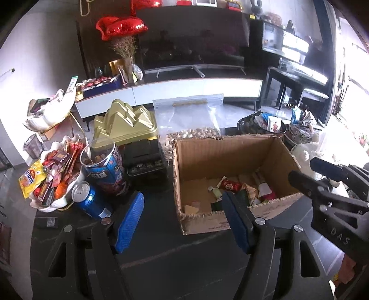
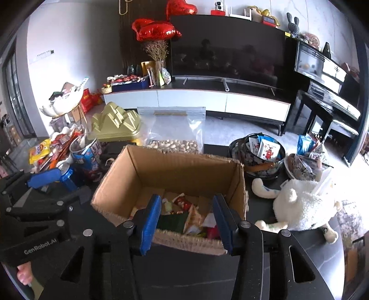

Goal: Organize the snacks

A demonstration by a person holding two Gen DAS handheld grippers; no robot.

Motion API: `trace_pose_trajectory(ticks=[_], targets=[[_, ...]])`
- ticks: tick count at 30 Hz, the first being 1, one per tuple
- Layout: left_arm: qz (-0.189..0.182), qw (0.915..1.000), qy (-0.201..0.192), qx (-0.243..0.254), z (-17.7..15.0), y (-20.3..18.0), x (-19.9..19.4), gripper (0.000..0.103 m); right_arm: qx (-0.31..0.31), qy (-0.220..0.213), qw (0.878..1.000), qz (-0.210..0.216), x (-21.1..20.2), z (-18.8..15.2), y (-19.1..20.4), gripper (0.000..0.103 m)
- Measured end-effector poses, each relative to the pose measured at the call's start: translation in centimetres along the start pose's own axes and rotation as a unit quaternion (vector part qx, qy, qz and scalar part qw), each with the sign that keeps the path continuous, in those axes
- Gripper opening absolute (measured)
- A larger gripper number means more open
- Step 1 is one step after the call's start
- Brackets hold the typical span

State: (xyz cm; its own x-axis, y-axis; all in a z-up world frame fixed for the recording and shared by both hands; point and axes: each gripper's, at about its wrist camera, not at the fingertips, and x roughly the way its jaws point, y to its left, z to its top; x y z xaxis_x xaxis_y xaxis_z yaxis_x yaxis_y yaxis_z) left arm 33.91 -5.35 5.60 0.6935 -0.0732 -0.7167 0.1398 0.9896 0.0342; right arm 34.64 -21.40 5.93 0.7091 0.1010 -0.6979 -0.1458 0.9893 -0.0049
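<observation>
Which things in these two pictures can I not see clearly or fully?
- Cardboard box contents: right wrist view, the near wall and right gripper fingers hide some snacks.
- Blue can: left wrist view, label too blurred to read.
- White plush toy: left wrist view, mostly behind the box and glare.

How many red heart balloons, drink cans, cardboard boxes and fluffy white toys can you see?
Red heart balloons: 2, one big by the TV, one higher up
Blue drink cans: 1
Cardboard boxes on the table: 1
White plush toys: 1
Total: 5
</observation>
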Motion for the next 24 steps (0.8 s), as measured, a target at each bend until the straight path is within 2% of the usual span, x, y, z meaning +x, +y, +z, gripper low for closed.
trace_pose_trajectory(ticks=[10,12,14,19,24], targets=[[-0.005,0.9988,-0.049,0.001,-3.6,-0.3,-5.5,0.08,-0.002,-0.04,0.999,-0.014,-5.5,-3.3,0.9,0.067],[0.005,0.998,-0.063,0.001,-4.6,-0.3,-6.8,0.084,-0.003,-0.049,0.999,-0.022,-6.6,-4.0,1.0,0.068],[0.016,0.9969,-0.077,0.002,-5.5,-0.4,-7.9,0.087,-0.003,-0.059,0.998,-0.033,-7.8,-5.0,1.2,0.073],[0.023,0.9945,-0.103,0.001,-7.7,-0.5,-10.0,0.094,-0.006,-0.085,0.995,-0.055,-10.4,-7.4,1.8,0.075],[0.018,0.9924,-0.121,0.006,-10.0,-0.7,-12.0,0.098,0.001,-0.102,0.994,-0.039,-12.4,-9.7,2.3,0.077]])
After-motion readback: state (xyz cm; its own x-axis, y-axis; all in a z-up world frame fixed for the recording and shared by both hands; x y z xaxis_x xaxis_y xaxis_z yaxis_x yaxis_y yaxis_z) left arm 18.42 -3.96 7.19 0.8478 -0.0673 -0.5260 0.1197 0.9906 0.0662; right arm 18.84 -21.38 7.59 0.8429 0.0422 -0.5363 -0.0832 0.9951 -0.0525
